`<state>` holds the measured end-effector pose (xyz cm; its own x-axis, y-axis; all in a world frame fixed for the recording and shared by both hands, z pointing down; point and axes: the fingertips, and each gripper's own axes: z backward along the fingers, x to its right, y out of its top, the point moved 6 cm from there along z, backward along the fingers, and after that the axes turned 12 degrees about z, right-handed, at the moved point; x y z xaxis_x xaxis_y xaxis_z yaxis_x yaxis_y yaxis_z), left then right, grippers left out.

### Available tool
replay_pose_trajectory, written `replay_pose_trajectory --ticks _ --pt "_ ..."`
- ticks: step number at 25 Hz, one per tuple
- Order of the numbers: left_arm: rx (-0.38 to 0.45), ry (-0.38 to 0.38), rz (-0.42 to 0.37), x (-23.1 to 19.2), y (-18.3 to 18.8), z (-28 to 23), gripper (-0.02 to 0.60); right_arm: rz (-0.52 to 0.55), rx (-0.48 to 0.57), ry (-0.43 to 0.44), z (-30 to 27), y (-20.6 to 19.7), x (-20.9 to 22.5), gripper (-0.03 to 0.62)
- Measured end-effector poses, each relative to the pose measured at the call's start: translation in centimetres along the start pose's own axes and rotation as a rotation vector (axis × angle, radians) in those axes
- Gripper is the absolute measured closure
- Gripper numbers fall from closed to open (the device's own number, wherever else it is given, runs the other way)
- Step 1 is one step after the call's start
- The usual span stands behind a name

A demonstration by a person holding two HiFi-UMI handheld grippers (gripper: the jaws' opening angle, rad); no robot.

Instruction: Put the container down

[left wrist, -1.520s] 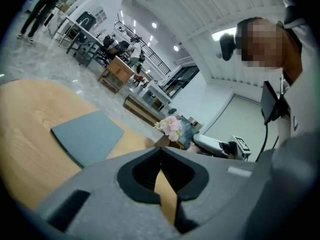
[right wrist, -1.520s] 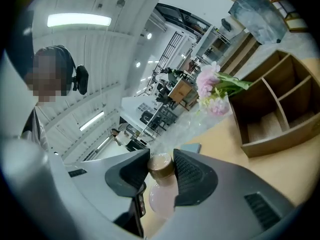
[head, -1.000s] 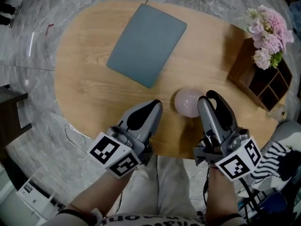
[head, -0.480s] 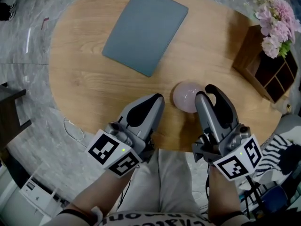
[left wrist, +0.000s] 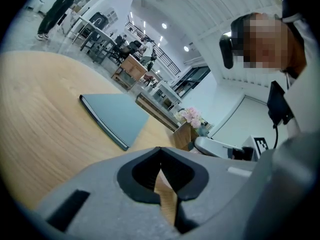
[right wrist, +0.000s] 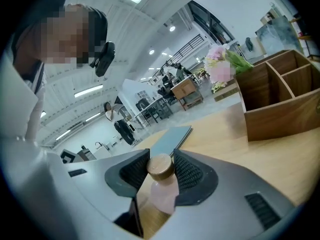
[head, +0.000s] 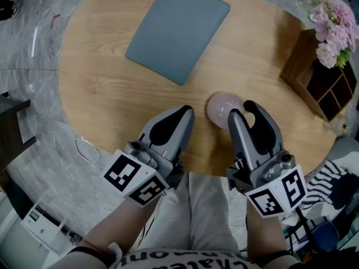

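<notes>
Wood table (head: 95, 94) fills most of the view, with a flat blue pad (head: 176, 29) at the far side. The right claw (head: 243, 110) is clamped on the brown cap (right wrist: 160, 167) of the pink container (head: 220, 106), near the table's front edge. The left claw (head: 178, 116) is closed with nothing in it. If the right claw lets go while the round container leans, it may tip and roll off the edge. The cap is small, so it could also slip out too soon.

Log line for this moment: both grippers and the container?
right gripper: jaws shut on pink container at brown cap | left gripper: jaws shut, empty | container over wooden table, contact unclear
</notes>
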<state>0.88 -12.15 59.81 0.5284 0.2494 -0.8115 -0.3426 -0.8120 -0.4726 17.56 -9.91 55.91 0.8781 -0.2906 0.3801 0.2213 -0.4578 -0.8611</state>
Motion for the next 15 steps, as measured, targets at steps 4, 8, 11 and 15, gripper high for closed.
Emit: replay_pose_trajectory --ticks 4,8,11,15 --pt "0.009 0.001 -0.005 0.2 0.1 0.3 0.567 0.021 -0.002 -0.008 -0.1 -0.1 -0.4 0.456" --pt "0.018 0.009 -0.007 0.2 0.1 0.7 0.567 0.032 0.0 -0.018 -0.4 -0.3 -0.7 0.454" --pt "0.025 0.011 -0.011 0.2 0.2 0.9 0.567 0.033 -0.002 -0.016 -0.6 -0.5 -0.9 0.45" --pt "0.041 0.013 -0.014 0.3 0.6 1.1 0.566 0.041 -0.012 -0.008 -0.8 -0.8 -1.4 0.442"
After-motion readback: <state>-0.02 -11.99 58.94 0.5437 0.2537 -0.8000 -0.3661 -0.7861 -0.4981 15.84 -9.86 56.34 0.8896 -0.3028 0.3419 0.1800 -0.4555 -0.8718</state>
